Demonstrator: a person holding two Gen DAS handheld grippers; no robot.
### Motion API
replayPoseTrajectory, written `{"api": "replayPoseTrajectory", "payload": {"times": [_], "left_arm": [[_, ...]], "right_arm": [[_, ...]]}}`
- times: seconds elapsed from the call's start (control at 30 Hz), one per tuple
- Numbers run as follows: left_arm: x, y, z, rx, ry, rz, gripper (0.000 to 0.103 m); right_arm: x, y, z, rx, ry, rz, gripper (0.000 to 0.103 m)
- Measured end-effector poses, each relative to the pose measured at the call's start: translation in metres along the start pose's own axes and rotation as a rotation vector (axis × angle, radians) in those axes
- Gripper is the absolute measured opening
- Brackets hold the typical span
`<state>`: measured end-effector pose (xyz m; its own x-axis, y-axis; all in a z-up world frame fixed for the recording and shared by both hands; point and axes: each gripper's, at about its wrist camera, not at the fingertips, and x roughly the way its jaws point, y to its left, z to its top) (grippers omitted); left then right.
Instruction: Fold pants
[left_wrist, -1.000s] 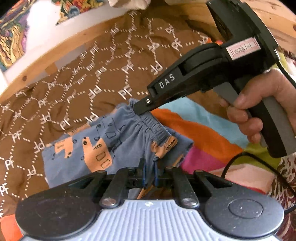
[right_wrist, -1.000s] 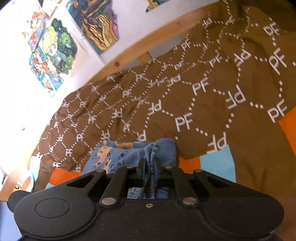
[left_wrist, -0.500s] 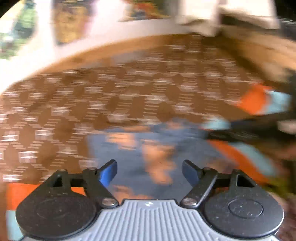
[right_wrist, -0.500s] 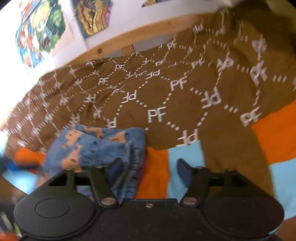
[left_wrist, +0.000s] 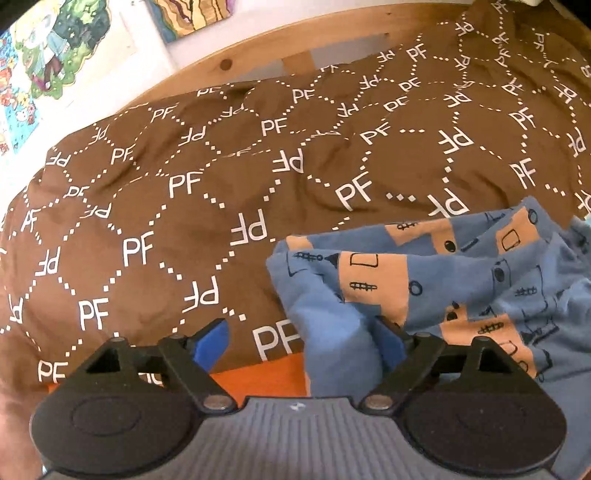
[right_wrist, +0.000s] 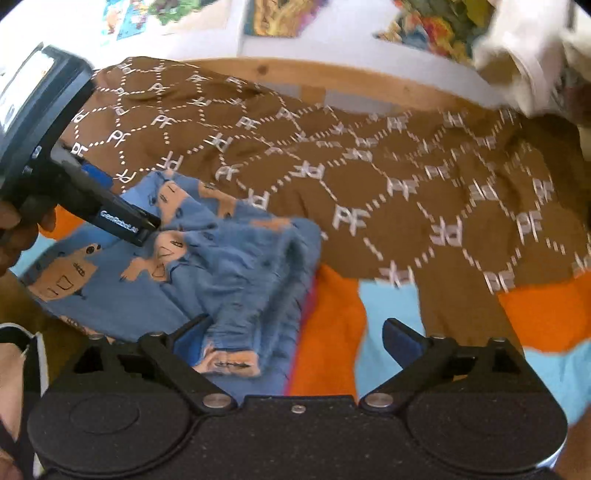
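Observation:
The blue pants (left_wrist: 461, 288) with orange vehicle prints lie folded in a loose bundle on the bed. In the left wrist view they fill the lower right, and my left gripper (left_wrist: 303, 343) is open with a fold of the cloth lying between its blue fingers, against the right one. In the right wrist view the pants (right_wrist: 221, 258) lie at lower left, and my right gripper (right_wrist: 295, 339) is open with the waistband end between its fingers, near the left one. The left gripper also shows there as a black tool (right_wrist: 92, 199) over the far side of the pants.
A brown bedspread (left_wrist: 221, 184) with white PF letters covers the bed, over an orange and light blue blanket (right_wrist: 332, 325). A wooden bed rail (left_wrist: 295, 37) and a wall with colourful pictures (left_wrist: 55, 55) lie behind. A white cloth (right_wrist: 524, 55) hangs at upper right.
Both grippers were shut on the pants a second ago and have opened. The pants have dropped onto the bed. Both grippers have swung to new angles over the bundle.

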<state>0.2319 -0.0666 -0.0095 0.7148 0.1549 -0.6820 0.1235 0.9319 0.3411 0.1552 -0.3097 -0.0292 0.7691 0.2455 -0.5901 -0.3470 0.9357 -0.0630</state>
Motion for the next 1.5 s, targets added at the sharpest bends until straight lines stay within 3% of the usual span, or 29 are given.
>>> {"api": "replayPoseTrajectory", "payload": {"times": [0.13,0.2,0.33,0.43,0.5,0.63,0.73,0.83,0.97,1.07,1.17,1.43,1.5], "left_arm": [[-0.024,0.008,0.004,-0.021,-0.030,-0.021,0.088],[-0.041,0.013,0.003,-0.051,-0.059,-0.072,0.097],[-0.056,0.006,-0.009,-0.060,-0.055,-0.112,0.101],[-0.044,-0.006,-0.031,-0.016,0.020,-0.065,0.101],[-0.043,-0.005,-0.045,-0.028,0.024,-0.061,0.101],[-0.055,0.004,-0.047,-0.049,0.024,-0.071,0.101],[-0.061,0.015,-0.033,-0.074,-0.009,-0.077,0.102],[-0.054,0.017,-0.014,-0.080,-0.042,-0.028,0.102],[-0.017,0.015,0.000,-0.101,0.042,0.023,0.103],[-0.002,0.016,-0.009,-0.148,0.094,-0.007,0.103],[-0.005,0.021,-0.013,-0.213,0.108,-0.021,0.103],[-0.030,0.022,-0.023,-0.179,0.113,-0.031,0.103],[-0.033,0.018,-0.028,-0.148,0.112,-0.027,0.103]], "right_arm": [[-0.018,-0.009,0.012,0.055,-0.091,0.040,0.100],[-0.027,-0.011,0.021,0.051,-0.177,0.030,0.102],[-0.002,-0.012,0.046,0.043,-0.226,-0.012,0.102],[0.036,-0.014,0.045,0.022,-0.145,-0.029,0.100],[0.053,-0.018,0.034,-0.003,-0.068,-0.077,0.099],[0.047,-0.041,0.031,0.098,-0.074,-0.036,0.102],[0.028,-0.036,0.036,0.087,-0.128,-0.074,0.102],[0.009,-0.029,0.034,0.077,-0.127,-0.024,0.102],[-0.001,-0.018,0.021,0.034,0.004,0.077,0.102],[0.015,-0.011,0.014,-0.018,0.099,0.104,0.102],[0.022,-0.018,0.017,0.077,0.148,0.141,0.102],[-0.002,-0.027,0.026,0.093,0.072,0.166,0.102],[0.001,-0.025,0.027,0.077,0.089,0.168,0.102]]}}
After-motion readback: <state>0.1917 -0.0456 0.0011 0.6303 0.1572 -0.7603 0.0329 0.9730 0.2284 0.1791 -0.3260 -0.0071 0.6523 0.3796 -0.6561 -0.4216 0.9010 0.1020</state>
